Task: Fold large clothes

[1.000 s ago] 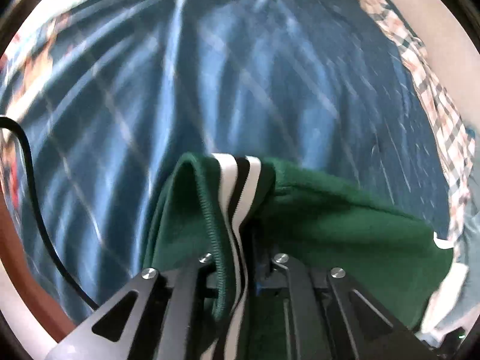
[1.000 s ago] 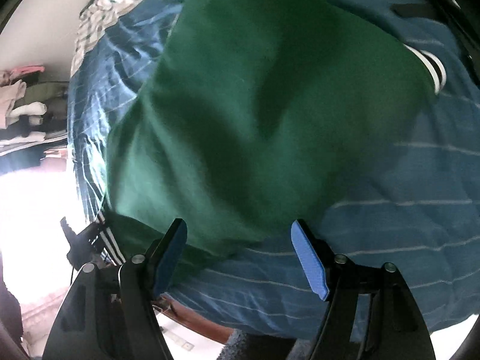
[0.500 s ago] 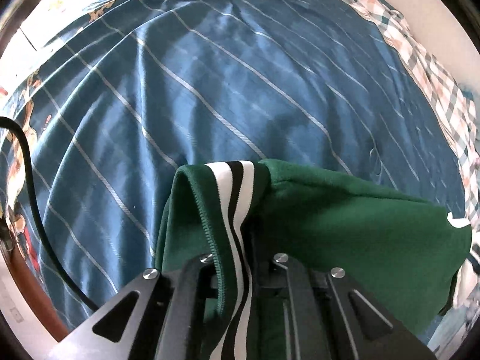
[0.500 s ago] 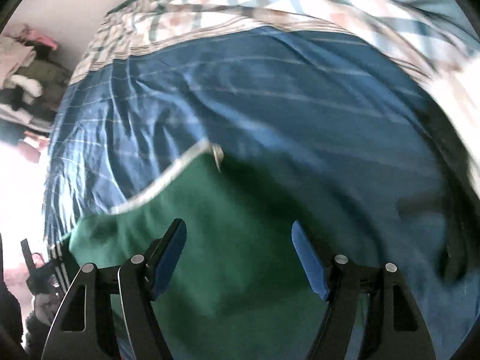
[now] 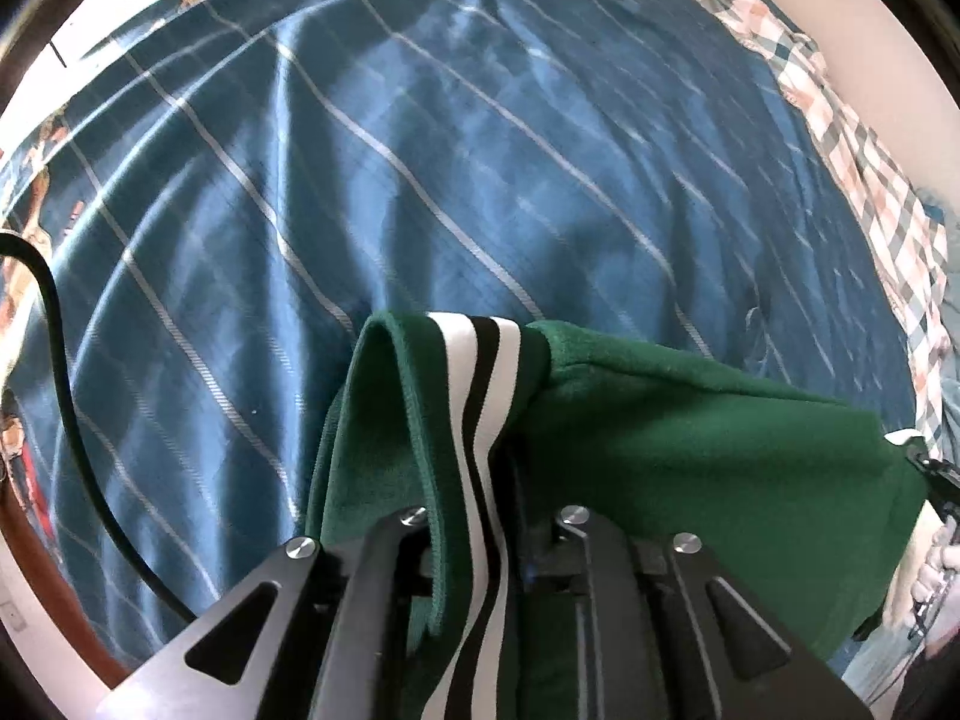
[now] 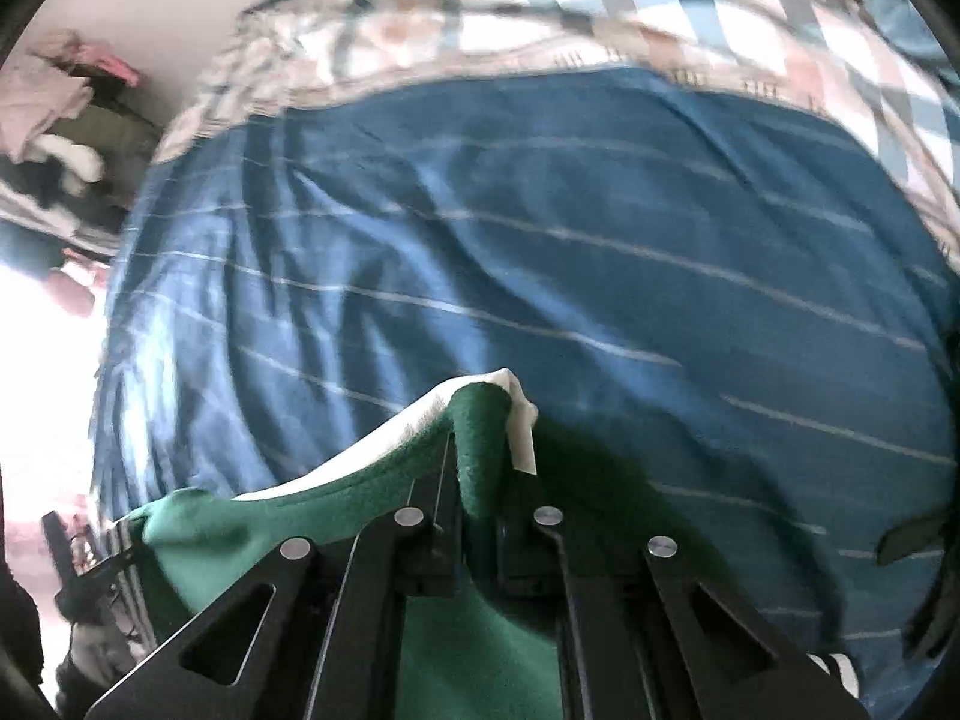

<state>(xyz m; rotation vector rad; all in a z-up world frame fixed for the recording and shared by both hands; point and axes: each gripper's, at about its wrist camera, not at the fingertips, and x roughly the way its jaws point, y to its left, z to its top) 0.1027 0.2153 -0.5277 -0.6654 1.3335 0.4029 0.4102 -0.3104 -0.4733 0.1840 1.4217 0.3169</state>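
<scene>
A large green garment (image 5: pixel 690 438) with white and black stripes along one edge hangs between my two grippers above a blue striped bed cover (image 5: pixel 420 150). My left gripper (image 5: pixel 480 516) is shut on the striped edge of the garment. My right gripper (image 6: pixel 477 504) is shut on another edge of the green garment (image 6: pixel 480 438), where a white lining or label shows. The fingertips of both are hidden in the cloth. The garment stretches sideways from each gripper toward the other.
The blue bed cover (image 6: pixel 540 240) fills both views. A plaid blanket (image 6: pixel 600 18) lies along the far side by a pale wall. Piled clothes (image 6: pixel 54 96) sit at the far left. A black cable (image 5: pixel 66 408) runs at the left.
My right gripper was open over the garment; it has swung down and closed on its edge. The left gripper has kept its hold and moved little.
</scene>
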